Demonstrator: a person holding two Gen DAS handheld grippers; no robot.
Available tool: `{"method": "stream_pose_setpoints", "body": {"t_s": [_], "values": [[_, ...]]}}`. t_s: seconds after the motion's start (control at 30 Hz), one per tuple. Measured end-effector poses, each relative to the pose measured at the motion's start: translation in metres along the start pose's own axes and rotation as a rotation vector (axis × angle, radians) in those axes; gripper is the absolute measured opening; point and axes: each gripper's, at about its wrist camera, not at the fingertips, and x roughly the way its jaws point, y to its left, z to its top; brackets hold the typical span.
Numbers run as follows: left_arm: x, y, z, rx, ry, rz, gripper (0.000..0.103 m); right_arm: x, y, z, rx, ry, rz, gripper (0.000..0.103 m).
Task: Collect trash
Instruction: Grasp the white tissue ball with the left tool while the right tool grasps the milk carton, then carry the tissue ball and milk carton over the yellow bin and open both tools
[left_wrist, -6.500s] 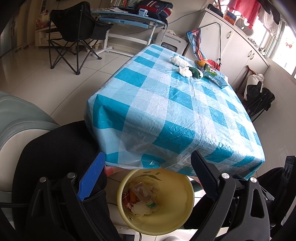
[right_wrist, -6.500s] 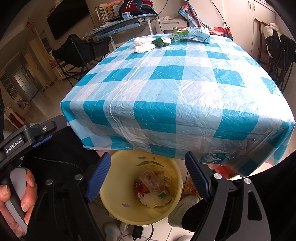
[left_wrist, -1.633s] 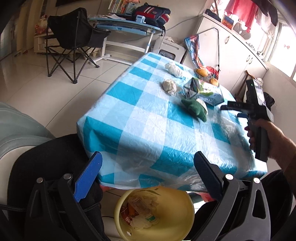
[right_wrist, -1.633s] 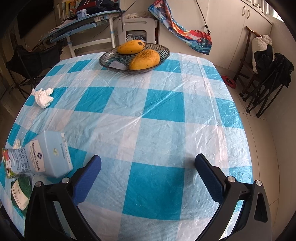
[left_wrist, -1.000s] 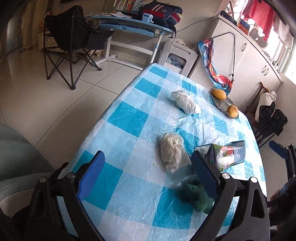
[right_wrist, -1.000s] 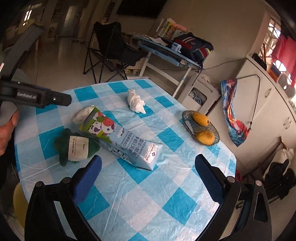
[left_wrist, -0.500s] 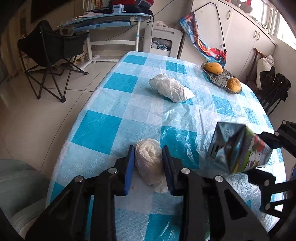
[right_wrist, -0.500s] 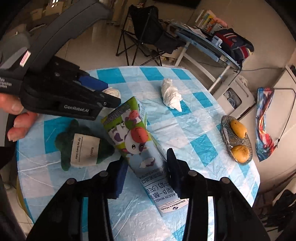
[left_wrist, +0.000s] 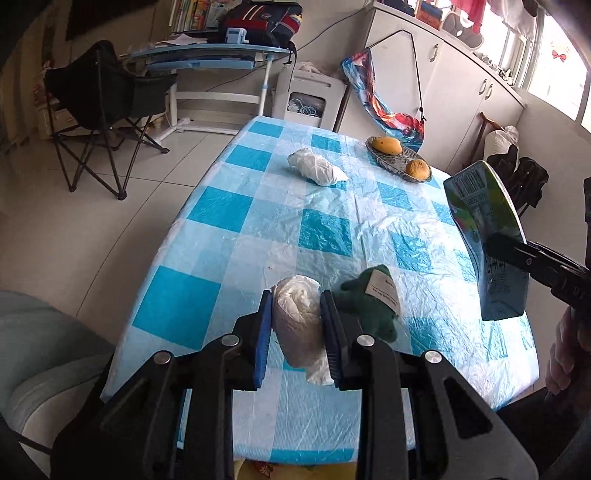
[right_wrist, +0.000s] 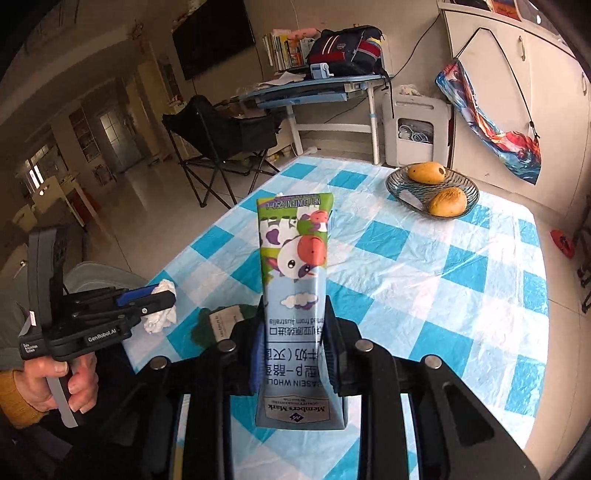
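My left gripper (left_wrist: 295, 300) is closing on a crumpled white plastic wad (left_wrist: 297, 325), its blue pads pressing both sides, just above the checked table (left_wrist: 221, 206). In the right wrist view that gripper (right_wrist: 162, 295) holds the wad (right_wrist: 159, 318) off the table's near corner. My right gripper (right_wrist: 295, 305) is closing on a milk carton (right_wrist: 293, 251) that stands upright between its pads, lifted clear of the cloth. The carton (left_wrist: 487, 236) also shows at the right of the left view. A green pouch with a white label (left_wrist: 373, 306) lies on the table beside the wad.
A second white wad (left_wrist: 317, 170) lies mid-table. A glass bowl of mangoes (right_wrist: 432, 192) sits at the far end. A black folding chair (left_wrist: 103, 92) and a desk (left_wrist: 207, 59) stand beyond on the tiled floor. White cabinets (left_wrist: 461, 92) line the right wall.
Both grippers went from wide open to shut, the left on the white wad, the right on the milk carton. The carton has been raised off the table and turned upright.
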Motion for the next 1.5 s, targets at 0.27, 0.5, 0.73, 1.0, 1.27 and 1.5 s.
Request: {"method": "stream_pose_setpoints", "body": {"t_s": [0.27,0.5,0.73,1.0,1.27,1.5], "values": [[-0.046,-0.002,-0.046,0.021,0.009,-0.018,0.025,-0.032,0.059,-0.063,0.073,-0.027,0.125,0.027],[-0.068,-0.002,-0.094,0.042,0.046,-0.013,0.025,-0.030,0.105,-0.118,0.091,0.049,0.157,0.027],[-0.081,-0.004,-0.126,0.062,0.067,-0.003,0.025,-0.027,0.121,-0.146,0.089,0.102,0.146,0.027],[-0.088,-0.006,-0.134,0.079,0.064,0.006,0.025,-0.025,0.123,-0.162,0.110,0.127,0.130,0.027],[-0.084,-0.006,-0.137,0.082,0.077,0.006,0.025,-0.019,0.120,-0.166,0.120,0.148,0.118,0.027],[-0.066,-0.005,-0.141,0.068,0.153,0.013,0.049,-0.010,0.116,-0.170,0.142,0.186,0.072,0.034]]}}
